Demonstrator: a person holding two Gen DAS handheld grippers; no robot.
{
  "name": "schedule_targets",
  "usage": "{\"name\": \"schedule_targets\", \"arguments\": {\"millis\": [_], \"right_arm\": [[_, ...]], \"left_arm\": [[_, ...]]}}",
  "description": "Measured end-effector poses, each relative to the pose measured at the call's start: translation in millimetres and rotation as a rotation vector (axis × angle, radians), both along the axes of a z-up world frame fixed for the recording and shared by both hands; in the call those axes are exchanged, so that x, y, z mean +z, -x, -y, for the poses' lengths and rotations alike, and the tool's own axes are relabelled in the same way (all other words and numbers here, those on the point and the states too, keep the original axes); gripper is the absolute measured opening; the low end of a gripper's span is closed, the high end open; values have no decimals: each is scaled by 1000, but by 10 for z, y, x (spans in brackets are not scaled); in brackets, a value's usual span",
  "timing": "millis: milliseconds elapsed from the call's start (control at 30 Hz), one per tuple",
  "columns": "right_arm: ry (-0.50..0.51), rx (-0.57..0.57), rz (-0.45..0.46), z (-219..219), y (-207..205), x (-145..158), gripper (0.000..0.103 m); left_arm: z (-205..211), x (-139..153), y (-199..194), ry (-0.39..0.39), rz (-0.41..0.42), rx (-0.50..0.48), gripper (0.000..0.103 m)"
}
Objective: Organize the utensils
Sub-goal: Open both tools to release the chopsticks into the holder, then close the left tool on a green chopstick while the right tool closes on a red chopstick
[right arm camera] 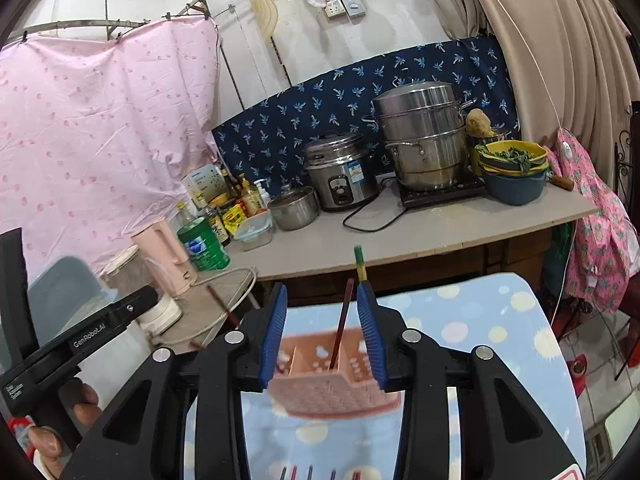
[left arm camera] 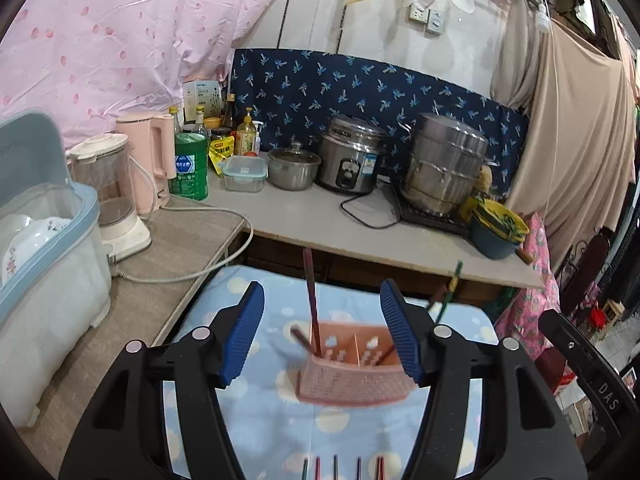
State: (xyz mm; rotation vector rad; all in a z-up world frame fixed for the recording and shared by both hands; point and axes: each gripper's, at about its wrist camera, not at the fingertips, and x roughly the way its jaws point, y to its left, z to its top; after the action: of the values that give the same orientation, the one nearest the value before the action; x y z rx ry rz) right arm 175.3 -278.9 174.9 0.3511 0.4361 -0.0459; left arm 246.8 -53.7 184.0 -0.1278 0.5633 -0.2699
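A pink perforated utensil basket [left arm camera: 352, 384] [right arm camera: 328, 396] with dividers stands on a blue dotted cloth [left arm camera: 256, 420] [right arm camera: 480, 320]. My left gripper [left arm camera: 323, 296] hangs open above it. A dark red chopstick [left arm camera: 310, 300] stands in the basket between the jaws, touching neither pad. My right gripper [right arm camera: 322, 296] is open more narrowly, and another red chopstick [right arm camera: 343, 320] rises from the basket close to its right pad. A green-and-yellow chopstick [left arm camera: 452, 284] [right arm camera: 360, 260] leans out at the basket's right. Several more chopsticks [left arm camera: 336, 468] [right arm camera: 310, 472] lie in a row at the near edge.
Behind the cloth runs a counter [left arm camera: 320, 220] with a rice cooker [left arm camera: 352, 160], a steel steamer [left arm camera: 444, 168], a small pot [left arm camera: 294, 168], bottles, a pink kettle [left arm camera: 148, 160] and stacked bowls [left arm camera: 496, 232]. A covered dish box [left arm camera: 44, 248] stands at the left. A hand [right arm camera: 80, 404] holds the left gripper's handle.
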Motion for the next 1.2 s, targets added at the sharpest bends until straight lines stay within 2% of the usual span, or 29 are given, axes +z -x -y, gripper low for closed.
{"name": "schedule_targets", "arguments": {"millis": [333,567,933,1200], "right_arm": [[54,53,-95,-416,979,-450,41],[86,57,-186,-573,1425,-893,41],[83,57,-331,-712,1797,-1622,41],[91,63,-403,-820,1895,-1995,41]], "left_arm": [[-205,-479,802,-61,-84,-6,57],[-338,-920,1232,-84,-142,-29,57],[-405,-1686,1717,-156,-264,-70,57],[-440,-2013,1885,-191,-320,-64,57]]}}
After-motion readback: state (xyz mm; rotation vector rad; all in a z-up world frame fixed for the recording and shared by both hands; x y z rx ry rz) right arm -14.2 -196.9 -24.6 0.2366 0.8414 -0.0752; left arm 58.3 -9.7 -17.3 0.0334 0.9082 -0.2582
